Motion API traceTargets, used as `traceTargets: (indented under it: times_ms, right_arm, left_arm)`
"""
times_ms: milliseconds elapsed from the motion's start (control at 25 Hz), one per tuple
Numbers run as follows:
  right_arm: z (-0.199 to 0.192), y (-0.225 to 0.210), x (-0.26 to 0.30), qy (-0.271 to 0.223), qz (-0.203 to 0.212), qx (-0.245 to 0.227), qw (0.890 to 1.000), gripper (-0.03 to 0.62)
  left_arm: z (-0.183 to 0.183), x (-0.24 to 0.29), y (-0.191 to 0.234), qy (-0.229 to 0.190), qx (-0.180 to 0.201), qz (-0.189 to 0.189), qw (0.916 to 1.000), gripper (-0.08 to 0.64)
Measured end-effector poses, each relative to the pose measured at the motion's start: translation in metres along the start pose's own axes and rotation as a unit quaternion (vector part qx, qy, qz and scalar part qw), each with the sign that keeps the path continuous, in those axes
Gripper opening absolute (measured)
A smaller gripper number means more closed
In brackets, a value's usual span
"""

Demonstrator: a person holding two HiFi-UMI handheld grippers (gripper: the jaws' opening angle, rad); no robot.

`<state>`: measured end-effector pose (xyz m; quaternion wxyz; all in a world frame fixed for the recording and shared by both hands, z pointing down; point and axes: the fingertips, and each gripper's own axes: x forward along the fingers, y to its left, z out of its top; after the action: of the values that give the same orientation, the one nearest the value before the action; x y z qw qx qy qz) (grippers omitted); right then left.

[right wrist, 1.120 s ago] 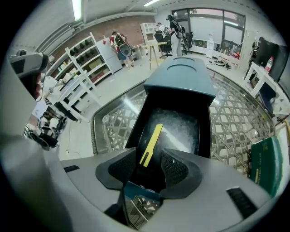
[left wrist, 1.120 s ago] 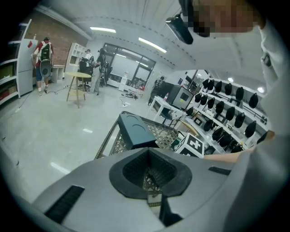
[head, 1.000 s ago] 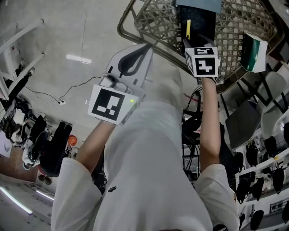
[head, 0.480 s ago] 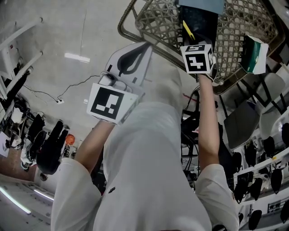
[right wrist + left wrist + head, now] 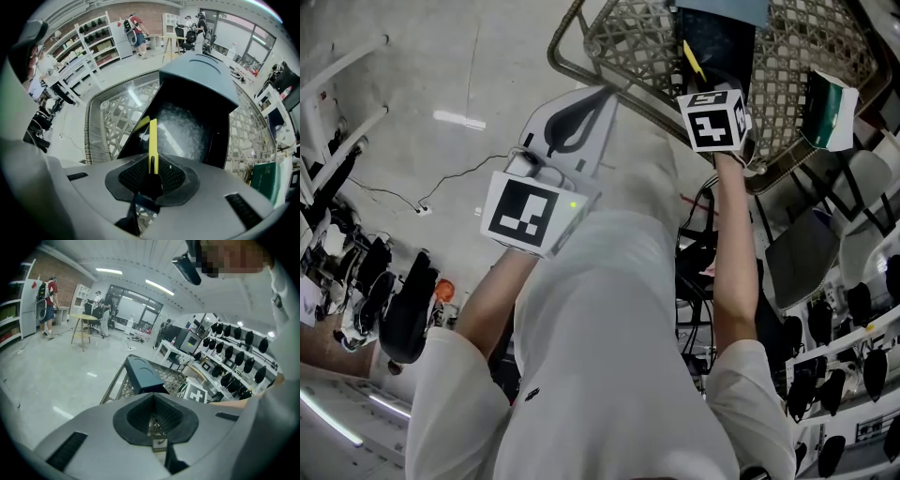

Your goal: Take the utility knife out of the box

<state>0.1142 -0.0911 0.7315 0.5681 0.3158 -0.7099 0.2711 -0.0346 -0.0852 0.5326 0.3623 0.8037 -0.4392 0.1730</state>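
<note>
A dark blue box (image 5: 197, 93) stands open in a wicker basket (image 5: 110, 117), its lid (image 5: 201, 70) raised. A yellow utility knife (image 5: 153, 140) sticks up edge-on from the box's mouth. My right gripper (image 5: 153, 161) points steeply down at it; its jaws are closing and the pads touch both sides of the knife. In the head view the knife (image 5: 692, 58) shows just above the right gripper's marker cube (image 5: 712, 118). My left gripper (image 5: 153, 397) hovers short of the basket (image 5: 123, 385), shut with nothing in it, its tips (image 5: 602, 96) near the basket rim (image 5: 581, 73).
A green carton (image 5: 830, 108) leans at the basket's right side. A white table (image 5: 180, 355) and shelves with black gear (image 5: 234, 376) stand to the right. Pale floor (image 5: 422, 84) with a cable (image 5: 441, 192) lies left. People stand far off by a round table (image 5: 84, 317).
The right gripper's marker cube has rolled and edged toward the box. The yellow knife has tipped from upright to a slant. The left gripper has stayed still.
</note>
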Motion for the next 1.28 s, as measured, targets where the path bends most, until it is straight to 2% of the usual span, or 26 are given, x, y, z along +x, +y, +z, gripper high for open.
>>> traceTargets:
  times_ms: [160,320,680,1000,1280]
  right_arm:
    - [-0.002,0.0,-0.01,-0.014,-0.003,0.01,1.0,0.052]
    - [0.005,0.002,-0.025,-0.048,0.002,0.04,0.998,0.052]
    - [0.013,0.006,-0.074,-0.095,-0.024,0.054,0.994,0.052]
    - [0.02,0.003,-0.131,-0.143,-0.046,0.075,0.986,0.052]
    - [0.031,0.003,-0.186,-0.197,-0.06,0.104,0.973,0.052]
  left_arm:
    - [0.0,-0.006,-0.001,-0.003,0.003,-0.001,1.0,0.0]
    - [0.005,-0.012,-0.004,-0.008,0.012,-0.005,0.9999,0.0]
    - [0.024,-0.035,-0.02,-0.033,0.039,-0.012,0.9986,0.0]
    - [0.041,-0.063,-0.034,-0.052,0.052,-0.011,0.9972,0.0]
    - [0.063,-0.082,-0.047,-0.077,0.062,-0.009,0.995,0.0]
